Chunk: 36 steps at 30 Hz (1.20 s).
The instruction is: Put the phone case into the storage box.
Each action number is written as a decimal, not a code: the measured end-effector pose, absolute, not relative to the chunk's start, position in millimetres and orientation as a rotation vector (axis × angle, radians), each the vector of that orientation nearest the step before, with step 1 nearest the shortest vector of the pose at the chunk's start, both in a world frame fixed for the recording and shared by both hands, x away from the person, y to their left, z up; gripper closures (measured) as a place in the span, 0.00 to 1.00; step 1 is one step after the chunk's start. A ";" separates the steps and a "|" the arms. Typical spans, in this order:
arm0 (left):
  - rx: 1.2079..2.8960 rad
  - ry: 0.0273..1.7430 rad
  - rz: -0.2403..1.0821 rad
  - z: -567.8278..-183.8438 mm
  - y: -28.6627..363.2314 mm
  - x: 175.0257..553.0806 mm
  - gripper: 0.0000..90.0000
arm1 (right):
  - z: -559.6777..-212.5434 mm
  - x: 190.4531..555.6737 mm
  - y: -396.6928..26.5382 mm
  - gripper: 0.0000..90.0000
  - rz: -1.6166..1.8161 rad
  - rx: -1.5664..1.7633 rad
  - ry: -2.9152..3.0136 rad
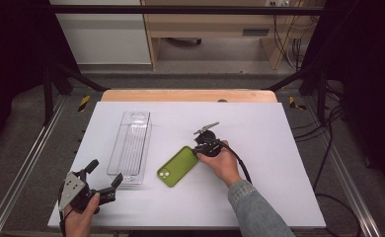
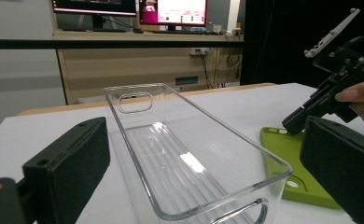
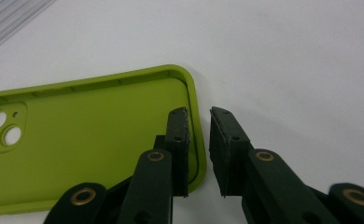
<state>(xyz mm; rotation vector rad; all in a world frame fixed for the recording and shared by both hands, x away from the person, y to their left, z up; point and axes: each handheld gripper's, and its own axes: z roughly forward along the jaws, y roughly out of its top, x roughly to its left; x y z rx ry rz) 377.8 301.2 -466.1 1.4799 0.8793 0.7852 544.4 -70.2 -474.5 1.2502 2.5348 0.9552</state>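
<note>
Black jaws of the right gripper [image 3: 199,114] up front, astride the short end wall of the green phone case [image 3: 77,140]: one pad inside the shell, the other outside. Narrowly apart, not yet clamped, with a sliver of white table [image 3: 287,56] showing between rim and outer pad.

Lies flat, that case, open side up, camera cut-outs at the far end from the grip, just beside the clear bin [image 1: 129,174] and apart from it.

Farther off, left gripper [image 1: 105,172] near the bin's near end, jaws spread wide, holding nothing.

Probably light and rubbery; likely to bend and sag if lifted by one end, hardly fragile, and grippy rather than slick. Best taken where the pads already stand, on the thin end wall. Expect the wall to fold under a hard squeeze, so close gently and keep the lift low.
</note>
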 end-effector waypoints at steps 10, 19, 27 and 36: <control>1.480 0.879 0.786 -466.1 301.3 377.8 0.01 | -476.0 544.6 -70.0 0.87 0.957 1.250 2.544; 1.480 0.880 0.787 -466.0 301.5 377.6 0.01 | -477.1 545.4 -71.5 0.88 0.964 1.269 2.542; 1.482 0.879 0.786 -466.0 301.3 377.8 0.01 | -477.7 546.4 -72.2 0.89 0.965 1.272 2.546; 1.482 0.880 0.787 -466.0 301.5 377.7 0.01 | -478.1 545.9 -71.8 0.90 0.955 1.260 2.551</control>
